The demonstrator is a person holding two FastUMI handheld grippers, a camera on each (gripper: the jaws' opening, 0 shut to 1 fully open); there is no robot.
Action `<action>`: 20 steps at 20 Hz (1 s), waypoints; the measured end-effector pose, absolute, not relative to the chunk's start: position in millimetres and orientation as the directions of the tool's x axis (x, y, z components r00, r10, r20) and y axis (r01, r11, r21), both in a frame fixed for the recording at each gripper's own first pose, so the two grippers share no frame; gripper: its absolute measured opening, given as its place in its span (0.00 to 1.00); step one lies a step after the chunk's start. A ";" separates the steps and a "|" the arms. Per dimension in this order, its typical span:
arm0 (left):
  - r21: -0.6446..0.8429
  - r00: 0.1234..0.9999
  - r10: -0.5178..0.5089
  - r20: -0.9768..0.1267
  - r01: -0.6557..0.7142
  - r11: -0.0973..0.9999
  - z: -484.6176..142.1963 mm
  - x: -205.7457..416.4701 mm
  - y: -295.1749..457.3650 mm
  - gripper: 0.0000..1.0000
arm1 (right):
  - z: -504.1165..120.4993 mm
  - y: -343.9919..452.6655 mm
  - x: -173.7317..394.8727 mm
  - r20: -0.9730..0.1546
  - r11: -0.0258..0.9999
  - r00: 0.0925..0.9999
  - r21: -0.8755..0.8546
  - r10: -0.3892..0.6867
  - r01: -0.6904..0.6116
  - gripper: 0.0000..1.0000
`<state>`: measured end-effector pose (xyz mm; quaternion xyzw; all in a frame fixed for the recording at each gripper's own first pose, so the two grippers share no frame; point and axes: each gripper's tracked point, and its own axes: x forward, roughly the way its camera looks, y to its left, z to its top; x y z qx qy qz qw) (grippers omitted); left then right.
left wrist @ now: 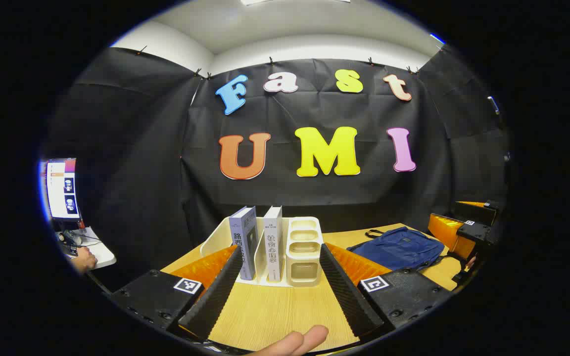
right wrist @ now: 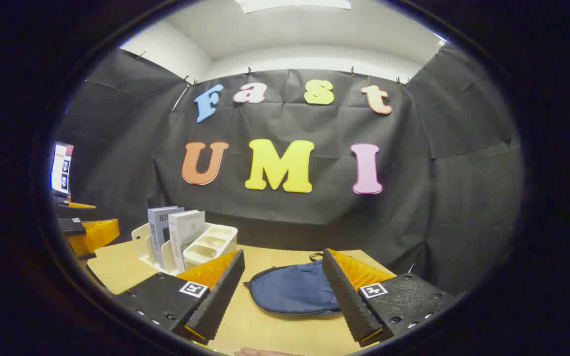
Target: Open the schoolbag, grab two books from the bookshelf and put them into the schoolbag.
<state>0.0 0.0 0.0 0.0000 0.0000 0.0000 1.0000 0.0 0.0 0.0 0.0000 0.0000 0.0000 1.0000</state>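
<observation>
You get even, bright overhead light in both views; a ceiling panel (right wrist: 292,5) glows at the top and blows out to white. The black cloth (left wrist: 314,193) soaks up light, so the background stays dim but its creases read clearly. The table (left wrist: 275,311) is well lit with soft, short shadows under the bookshelf (left wrist: 305,257) and the schoolbag (right wrist: 292,291). No harsh glare on the books (left wrist: 245,242). Focus is sharp centre-frame. Fisheye bends the wall edges and ceiling line hard, and you lose detail at the rim, where a blue fringe shows. The monitor (left wrist: 62,188) at far left is overexposed and smeared.
</observation>
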 end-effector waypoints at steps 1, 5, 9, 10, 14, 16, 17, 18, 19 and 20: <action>-0.002 1.000 0.001 -0.003 -0.001 1.000 -1.0 -0.6 0.8 1.00 | 1.5 1.2 -0.7 0.001 1.000 1.000 -0.003 0.000 0.000 0.98; -0.021 1.000 0.003 -0.024 -0.003 1.000 -5.1 2.0 6.2 1.00 | 8.1 -0.7 -4.0 0.017 1.000 1.000 -0.019 -0.013 0.013 0.95; -0.032 0.999 0.001 -0.043 -0.002 0.999 -6.4 3.4 8.9 1.00 | 17.4 -6.7 -7.5 0.042 0.998 0.998 -0.048 -0.038 0.040 0.98; -0.032 0.999 -0.001 -0.046 -0.001 0.999 -8.1 4.3 8.8 1.00 | 17.4 -7.4 -7.9 0.042 0.998 0.998 -0.049 -0.042 0.044 0.98; -0.034 0.998 0.008 -0.059 -0.010 0.999 -10.5 3.8 15.4 1.00 | 15.5 -15.1 -4.7 0.031 0.997 0.998 -0.041 -0.060 0.061 0.93; -0.038 0.998 0.028 -0.064 -0.030 0.999 -10.6 5.7 21.5 1.00 | 13.8 -16.2 -2.3 0.018 0.997 0.998 -0.040 -0.066 0.067 0.95; -0.041 0.997 0.034 -0.068 -0.037 0.998 -11.6 6.9 23.3 1.00 | 12.5 -17.1 -0.7 0.012 0.997 0.998 -0.044 -0.069 0.069 0.95; -0.043 0.997 0.038 -0.072 -0.042 0.998 -11.2 7.6 25.7 1.00 | 10.6 -17.4 1.0 0.007 0.996 0.997 -0.051 -0.071 0.071 0.95; -0.045 0.996 0.041 -0.075 -0.045 0.998 -12.6 7.0 26.5 1.00 | 9.9 -17.4 2.6 0.003 0.995 0.997 -0.059 -0.075 0.075 0.95; -0.046 0.996 0.046 -0.079 -0.049 0.998 -13.2 7.7 27.8 1.00 | 8.6 -17.9 4.4 -0.001 0.995 0.997 -0.064 -0.079 0.079 0.95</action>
